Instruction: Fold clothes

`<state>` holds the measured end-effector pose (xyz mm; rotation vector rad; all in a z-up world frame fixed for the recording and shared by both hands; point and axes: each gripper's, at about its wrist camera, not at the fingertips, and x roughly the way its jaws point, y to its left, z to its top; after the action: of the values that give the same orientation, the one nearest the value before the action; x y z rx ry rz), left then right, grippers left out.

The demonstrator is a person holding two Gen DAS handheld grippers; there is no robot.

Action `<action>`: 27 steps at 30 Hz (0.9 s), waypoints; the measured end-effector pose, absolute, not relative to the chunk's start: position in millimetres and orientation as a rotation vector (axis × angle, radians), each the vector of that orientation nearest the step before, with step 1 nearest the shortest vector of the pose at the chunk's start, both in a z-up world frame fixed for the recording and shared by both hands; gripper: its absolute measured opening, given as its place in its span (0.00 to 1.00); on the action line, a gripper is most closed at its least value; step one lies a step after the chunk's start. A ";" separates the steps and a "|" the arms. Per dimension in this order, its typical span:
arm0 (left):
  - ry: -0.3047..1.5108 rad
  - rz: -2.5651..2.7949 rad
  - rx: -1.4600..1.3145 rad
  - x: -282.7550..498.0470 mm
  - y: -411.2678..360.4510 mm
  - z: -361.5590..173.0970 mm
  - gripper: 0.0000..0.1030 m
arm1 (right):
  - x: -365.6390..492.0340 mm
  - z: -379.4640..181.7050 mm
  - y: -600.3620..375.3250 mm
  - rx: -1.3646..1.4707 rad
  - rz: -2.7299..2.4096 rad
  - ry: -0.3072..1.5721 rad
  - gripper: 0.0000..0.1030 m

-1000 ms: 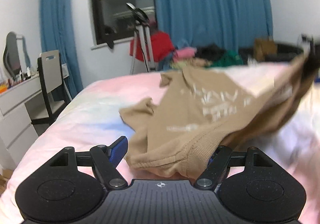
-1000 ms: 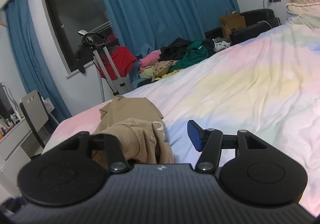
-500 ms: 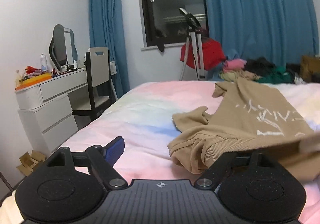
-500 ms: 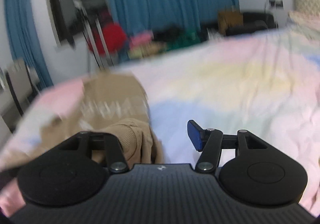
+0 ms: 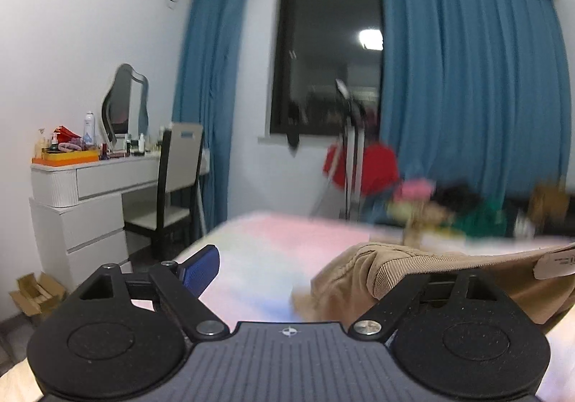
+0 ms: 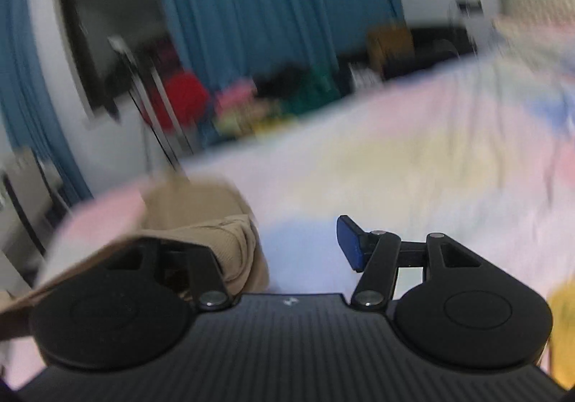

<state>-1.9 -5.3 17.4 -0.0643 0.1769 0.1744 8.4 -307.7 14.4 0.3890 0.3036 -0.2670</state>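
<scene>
**Tan shirt off the bed, draped over one finger of each claw**

Tan ribbed cloth, the shirt [image 5: 424, 269], now hangs in the air above the pastel bed [image 5: 266, 240], strung between the two tools. A second ago it lay spread on the sheet with its white lettering up; half a second ago its hem was still bunched on the bed. In the current views only a lifted edge and a white label show, and the room behind is smeared with motion.

On the left gripper [image 5: 305, 269] the cloth lies over the right finger, hiding its pad, while the blue pad [image 5: 199, 267] on the other finger stands bare and well apart from it. These jaws have just been opening further, and they stand spread: the shirt is draped on one finger, not pinched.

On the right gripper [image 6: 298, 240] it is the mirror case: the shirt [image 6: 215, 236] covers the left finger and falls away to the left, and the bare blue pad [image 6: 350, 243] is clear of it. Jaws part-open, gap unchanged from the earlier views, nothing squeezed.

My reading: the garment is being raised for a shake-out or re-lay, with no fold made yet. Since neither claw clamps it, it could slide off a finger.

Beyond the bed stand blue curtains [image 5: 467, 96], a dark window [image 5: 323, 53], a clothes pile [image 5: 449, 208] and a dresser [image 5: 82, 193].
</scene>
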 end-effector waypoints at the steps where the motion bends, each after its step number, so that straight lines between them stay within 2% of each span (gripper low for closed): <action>1: 0.151 0.176 -0.066 0.7 -6.0 37.6 0.86 | 6.1 39.0 -309.1 0.397 -0.254 0.251 0.56; 4: 0.064 0.176 -0.059 7.3 -8.0 102.0 0.86 | -1.1 107.1 -313.2 0.405 -0.214 0.146 0.56; 9: -0.071 0.158 -0.026 1.6 -5.7 215.5 0.91 | -14.9 209.9 -323.0 0.401 -0.149 0.034 0.57; 16: -0.161 0.127 -0.014 -39.2 3.4 345.5 0.92 | -57.8 317.7 -329.1 0.349 -0.051 -0.059 0.58; 21: -0.196 0.129 0.015 -76.9 8.1 412.3 0.94 | -92.7 377.4 -326.6 0.291 -0.025 -0.107 0.62; 27: -0.195 0.125 0.033 -103.5 15.2 459.8 0.96 | -120.6 417.9 -324.4 0.234 -0.002 -0.138 0.68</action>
<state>-103.5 15.2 459.8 0.0335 -0.1946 0.1247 -120.6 -324.4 417.9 0.2338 -0.1381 -0.0017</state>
